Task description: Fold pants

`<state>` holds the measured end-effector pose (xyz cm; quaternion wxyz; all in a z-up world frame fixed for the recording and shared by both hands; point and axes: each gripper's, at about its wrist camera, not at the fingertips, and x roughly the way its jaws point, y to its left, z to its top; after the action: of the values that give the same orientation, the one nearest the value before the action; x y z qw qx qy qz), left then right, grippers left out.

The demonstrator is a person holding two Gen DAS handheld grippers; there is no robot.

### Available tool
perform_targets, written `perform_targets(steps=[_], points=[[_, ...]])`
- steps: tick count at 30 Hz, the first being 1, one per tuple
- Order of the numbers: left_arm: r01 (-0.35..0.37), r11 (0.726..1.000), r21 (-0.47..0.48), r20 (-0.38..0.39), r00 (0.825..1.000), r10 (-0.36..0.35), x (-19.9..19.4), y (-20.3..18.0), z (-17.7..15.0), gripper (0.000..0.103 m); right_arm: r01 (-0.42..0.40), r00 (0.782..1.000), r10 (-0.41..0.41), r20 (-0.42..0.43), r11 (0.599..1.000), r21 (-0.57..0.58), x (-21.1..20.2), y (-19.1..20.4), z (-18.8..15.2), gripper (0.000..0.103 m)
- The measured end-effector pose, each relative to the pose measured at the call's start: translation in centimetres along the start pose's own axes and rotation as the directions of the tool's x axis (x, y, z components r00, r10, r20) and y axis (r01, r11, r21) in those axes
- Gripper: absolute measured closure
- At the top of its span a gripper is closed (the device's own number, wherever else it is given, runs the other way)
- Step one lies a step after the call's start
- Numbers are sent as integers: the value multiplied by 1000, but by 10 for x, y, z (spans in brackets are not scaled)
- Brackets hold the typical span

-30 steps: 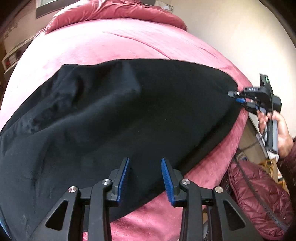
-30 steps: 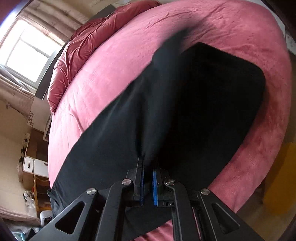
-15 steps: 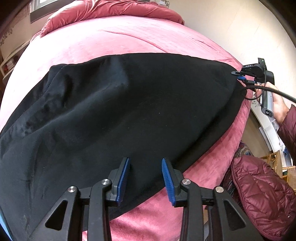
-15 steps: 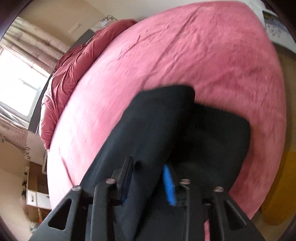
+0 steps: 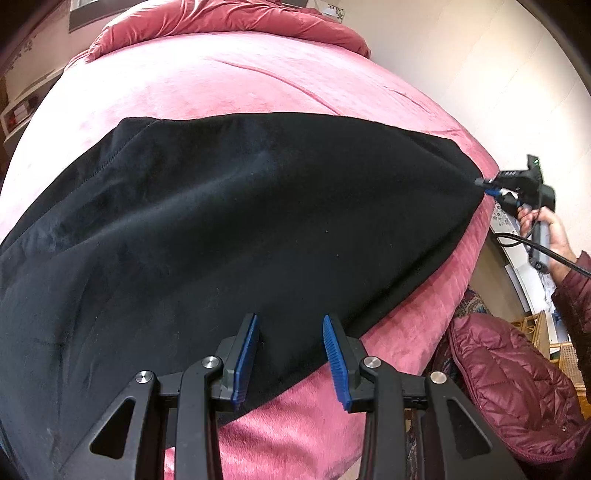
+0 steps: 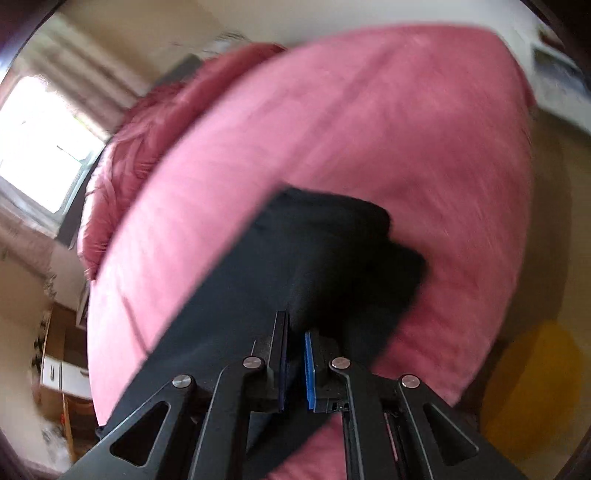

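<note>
Black pants (image 5: 258, 229) lie spread across a pink bed (image 5: 221, 81). My left gripper (image 5: 290, 350) hovers open over the pants' near edge; its blue pads stand apart and do not press the cloth. At the right edge of the bed, my right gripper (image 5: 487, 186) is shut on the pants' end, held by a hand (image 5: 554, 229), and the cloth runs taut towards it. The right wrist view is blurred and shows the right gripper (image 6: 295, 332) with the pants (image 6: 325, 251) pinched between its pads, the end hanging bunched over the bed (image 6: 369, 129).
A crumpled red duvet (image 5: 229, 18) lies at the head of the bed. A dark red puffer jacket (image 5: 509, 387) sits off the bed's right side, near a wall. The right wrist view shows a window (image 6: 44, 140) and a yellow object (image 6: 535, 387) on the floor.
The right gripper has drawn the pants' end further right and off the bed's edge, pulling the cloth smoother and tauter. The left gripper has stayed open over the near edge.
</note>
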<state>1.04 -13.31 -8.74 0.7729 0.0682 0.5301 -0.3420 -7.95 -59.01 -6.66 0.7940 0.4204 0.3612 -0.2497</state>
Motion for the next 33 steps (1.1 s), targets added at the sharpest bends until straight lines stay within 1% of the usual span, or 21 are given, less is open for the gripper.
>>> perform_targets(steps=[3,7,8,10,11,13,15,16,17,18,20,21,22,23,24,25,27,29,31,32,33], points=[[6,1000,12,6,1000,-6,-5,-1,0,66,48,999,-48,-10,999,11,9,-12,-8,95],[8,1000,-2,20,1000,-8,-11,0,2,66,60,998,-61,21,997,50,2,-23,-8,96],[11,1000,-3,23,1000,-10,-12,1,2,66,56,998,-57,16,997,52,1,-25,-8,96],[6,1000,3,20,1000,-6,-12,3,1,66,78,997,-78,11,996,53,-2,-26,-7,96],[-3,1000,9,17,1000,3,-12,3,0,66,74,997,-74,9,996,52,-3,-27,-6,95],[-7,1000,12,15,1000,7,-11,3,-3,66,23,1000,-24,7,998,66,-4,-29,-2,95],[-18,999,26,15,1000,17,-9,0,-7,66,10,1000,-12,24,996,85,-6,-29,1,91],[-27,999,41,16,1000,26,-8,-2,-8,66,4,1000,-6,28,996,86,-7,-28,2,91],[-38,997,61,18,999,37,-8,-4,-9,65,10,1000,-12,22,996,84,-7,-27,3,91],[-50,995,82,18,999,49,-7,-7,-10,58,13,1000,-14,15,997,81,-6,-26,3,91],[-54,992,113,18,998,52,-4,-12,-11,50,1,1000,-1,-2,998,70,-3,-21,0,91],[-53,990,134,24,998,51,-3,-17,-12,49,-7,1000,7,-6,998,66,-1,-20,1,91],[-55,987,153,29,998,51,-2,-21,-12,49,-18,1000,19,-12,998,65,0,-17,3,87],[-54,983,177,32,998,50,-1,-25,-13,46,-28,999,30,-22,997,70,3,-17,2,78],[-51,978,204,30,998,46,0,-30,-14,41,-28,999,30,-27,997,76,7,-18,1,75],[-58,969,240,27,998,53,4,-36,-15,40,-29,999,31,-29,997,76,11,-17,0,75],[-89,958,272,23,996,86,11,-41,-15,41,-12,999,14,-36,998,63,20,-12,2,75],[-89,955,284,15,996,89,17,-43,-12,41,3,999,-1,-39,999,47,23,-7,4,76],[-83,957,276,15,997,82,20,-44,-10,42,13,999,-12,-36,1000,26,23,0,7,83],[-80,959,271,16,997,79,19,-44,-9,47,19,999,-19,-33,1000,7,22,3,8,88],[-76,962,263,14,997,75,20,-42,-7,56,25,999,-25,-30,1000,-9,21,6,9,89]])
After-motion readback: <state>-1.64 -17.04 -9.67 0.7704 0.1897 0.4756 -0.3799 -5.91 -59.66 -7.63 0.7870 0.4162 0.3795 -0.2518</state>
